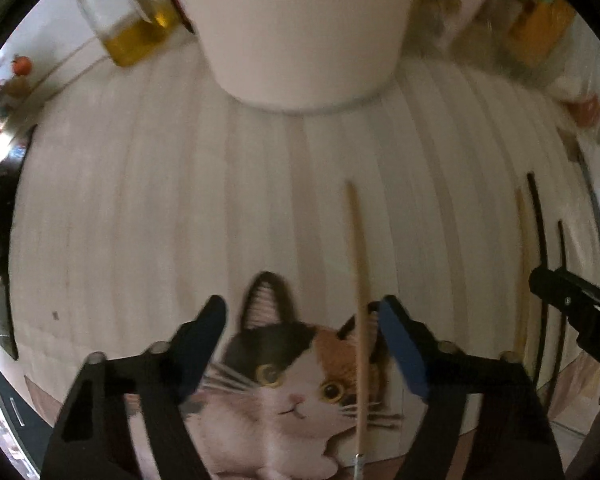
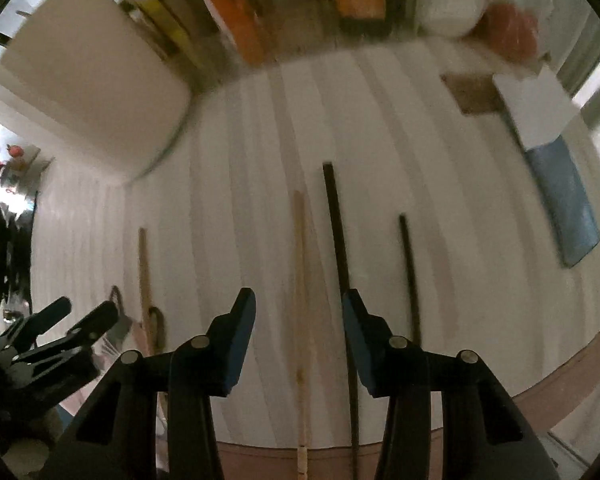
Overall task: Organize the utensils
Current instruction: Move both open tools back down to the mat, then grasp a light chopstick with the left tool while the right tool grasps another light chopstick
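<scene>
Both views look down on a pale striped mat [image 2: 440, 184] with a cat face [image 1: 292, 376] printed at the bottom of the left wrist frame, and a big white container [image 1: 300, 28] sits at top centre there, an oil bottle [image 1: 136, 20] at upper left. The left gripper [image 1: 300, 344] stands open, a light wooden chopstick [image 1: 358, 280] running up by its right-hand finger without being pinched. In the right wrist frame the right gripper [image 2: 298, 340] is open too, straddling a second light chopstick [image 2: 300, 280] and a black chopstick [image 2: 338, 248], another black one [image 2: 410, 272] just right of it, clutter along the top edge
</scene>
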`<state>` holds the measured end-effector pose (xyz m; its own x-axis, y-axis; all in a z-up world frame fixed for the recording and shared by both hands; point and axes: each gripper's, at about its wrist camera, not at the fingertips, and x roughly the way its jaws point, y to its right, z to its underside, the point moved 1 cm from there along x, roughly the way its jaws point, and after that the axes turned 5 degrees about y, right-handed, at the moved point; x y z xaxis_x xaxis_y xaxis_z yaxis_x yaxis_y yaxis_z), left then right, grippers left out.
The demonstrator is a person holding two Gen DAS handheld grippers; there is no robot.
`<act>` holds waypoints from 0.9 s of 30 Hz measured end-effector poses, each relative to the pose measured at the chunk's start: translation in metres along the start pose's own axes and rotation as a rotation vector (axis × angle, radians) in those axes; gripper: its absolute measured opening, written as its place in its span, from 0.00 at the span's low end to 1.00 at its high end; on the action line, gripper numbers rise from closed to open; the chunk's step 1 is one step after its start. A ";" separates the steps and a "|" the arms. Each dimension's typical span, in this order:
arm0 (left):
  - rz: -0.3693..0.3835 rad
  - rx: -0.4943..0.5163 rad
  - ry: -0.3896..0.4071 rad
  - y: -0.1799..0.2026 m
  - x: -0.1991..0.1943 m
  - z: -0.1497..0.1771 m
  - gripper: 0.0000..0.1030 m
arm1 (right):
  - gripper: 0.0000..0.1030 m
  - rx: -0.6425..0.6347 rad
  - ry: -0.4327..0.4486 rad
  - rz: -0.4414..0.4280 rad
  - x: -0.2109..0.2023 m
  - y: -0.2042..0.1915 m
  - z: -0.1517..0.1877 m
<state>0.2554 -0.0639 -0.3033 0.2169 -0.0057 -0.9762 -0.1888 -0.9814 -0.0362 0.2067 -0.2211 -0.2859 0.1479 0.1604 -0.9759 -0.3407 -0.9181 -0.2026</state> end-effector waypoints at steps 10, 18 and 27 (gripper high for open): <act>0.006 0.033 0.046 0.015 0.004 -0.001 0.13 | 0.21 -0.086 -0.020 0.091 0.019 -0.012 -0.006; -0.008 0.047 0.051 0.013 0.002 0.004 0.06 | 0.08 -0.169 -0.041 0.175 0.024 -0.024 -0.005; -0.032 0.014 0.024 -0.010 0.000 0.015 0.06 | 0.07 -0.242 -0.124 0.163 0.034 -0.039 0.016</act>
<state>0.2425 -0.0509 -0.3059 0.2460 0.0210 -0.9690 -0.1948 -0.9783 -0.0707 0.2099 -0.1744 -0.3121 -0.0103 0.0337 -0.9994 -0.1172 -0.9926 -0.0323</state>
